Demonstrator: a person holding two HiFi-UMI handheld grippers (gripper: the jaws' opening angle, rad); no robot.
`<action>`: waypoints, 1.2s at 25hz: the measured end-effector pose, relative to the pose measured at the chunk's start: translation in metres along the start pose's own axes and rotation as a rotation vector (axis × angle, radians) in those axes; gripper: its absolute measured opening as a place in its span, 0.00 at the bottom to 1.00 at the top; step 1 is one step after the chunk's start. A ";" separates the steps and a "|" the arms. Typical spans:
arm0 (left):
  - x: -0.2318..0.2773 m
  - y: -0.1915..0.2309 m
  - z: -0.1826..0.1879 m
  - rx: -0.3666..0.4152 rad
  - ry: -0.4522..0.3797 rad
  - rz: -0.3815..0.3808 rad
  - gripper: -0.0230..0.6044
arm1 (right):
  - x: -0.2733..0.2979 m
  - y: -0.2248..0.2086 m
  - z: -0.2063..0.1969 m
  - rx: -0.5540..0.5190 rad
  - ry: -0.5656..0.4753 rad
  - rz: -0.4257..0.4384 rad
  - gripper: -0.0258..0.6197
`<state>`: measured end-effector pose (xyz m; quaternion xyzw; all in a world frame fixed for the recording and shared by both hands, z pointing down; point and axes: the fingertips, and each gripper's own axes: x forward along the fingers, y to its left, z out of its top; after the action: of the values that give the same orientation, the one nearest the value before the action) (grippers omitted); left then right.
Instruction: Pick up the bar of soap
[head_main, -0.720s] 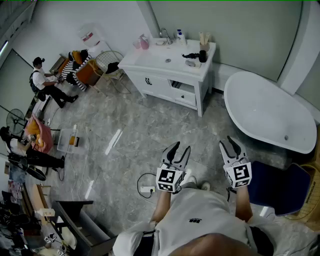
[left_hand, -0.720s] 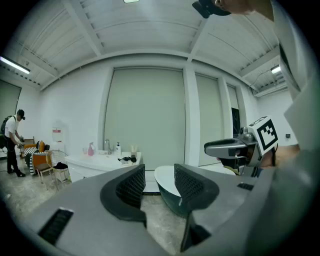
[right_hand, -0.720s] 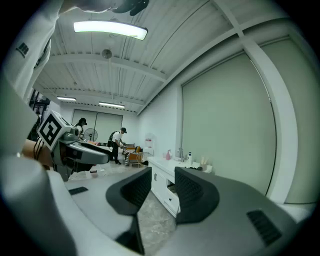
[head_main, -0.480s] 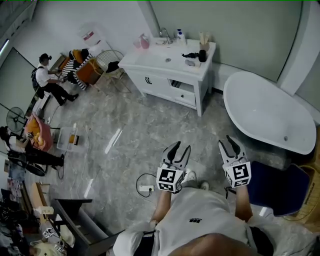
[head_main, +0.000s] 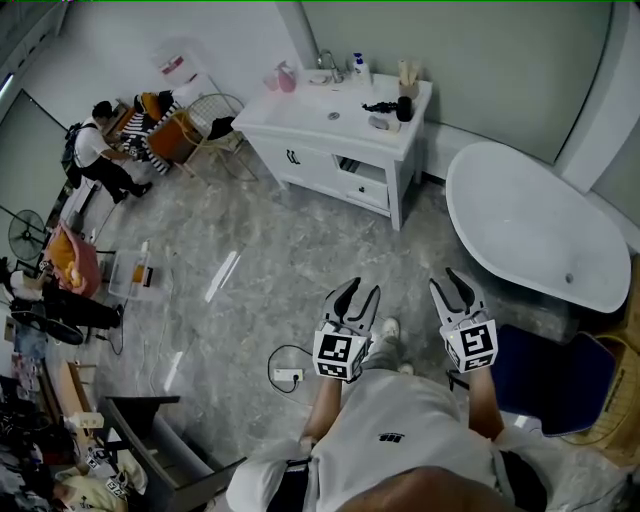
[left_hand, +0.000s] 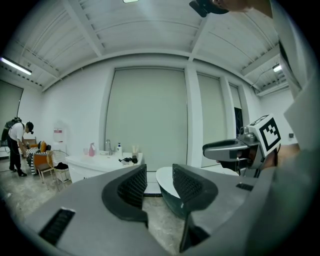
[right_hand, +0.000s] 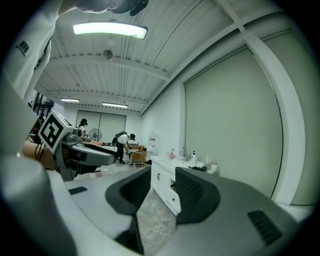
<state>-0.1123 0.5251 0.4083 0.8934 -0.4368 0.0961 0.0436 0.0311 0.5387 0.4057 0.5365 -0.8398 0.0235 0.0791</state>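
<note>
White T-shirt (head_main: 405, 415), dark logo (head_main: 391, 439), grey left claw (head_main: 360, 291), grey right claw (head_main: 449, 279)

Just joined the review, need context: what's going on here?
A person stands on a bathroom set's floor, holding the left gripper and right gripper out in front, jaws apart, nothing between them. The white vanity, with small items on top, is ahead across the floor, the bathtub to its right. Nothing is picked up yet; the items are too small to identify.

My right claw (right_hand: 162, 175) is apart, nothing between the jaws. White desk (right_hand: 172, 162) ahead, left claw (right_hand: 107, 156) at left.
</note>
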 end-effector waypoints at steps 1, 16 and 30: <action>0.004 0.003 0.000 0.000 -0.001 -0.002 0.32 | 0.004 -0.002 -0.001 -0.001 0.002 -0.002 0.27; 0.076 0.069 0.010 -0.028 -0.025 0.005 0.31 | 0.092 -0.039 0.000 -0.031 0.050 -0.003 0.27; 0.120 0.128 0.016 -0.018 -0.017 -0.022 0.31 | 0.168 -0.049 0.008 -0.025 0.060 -0.013 0.27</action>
<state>-0.1396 0.3511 0.4174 0.8985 -0.4281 0.0838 0.0490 0.0052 0.3658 0.4226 0.5401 -0.8338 0.0283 0.1111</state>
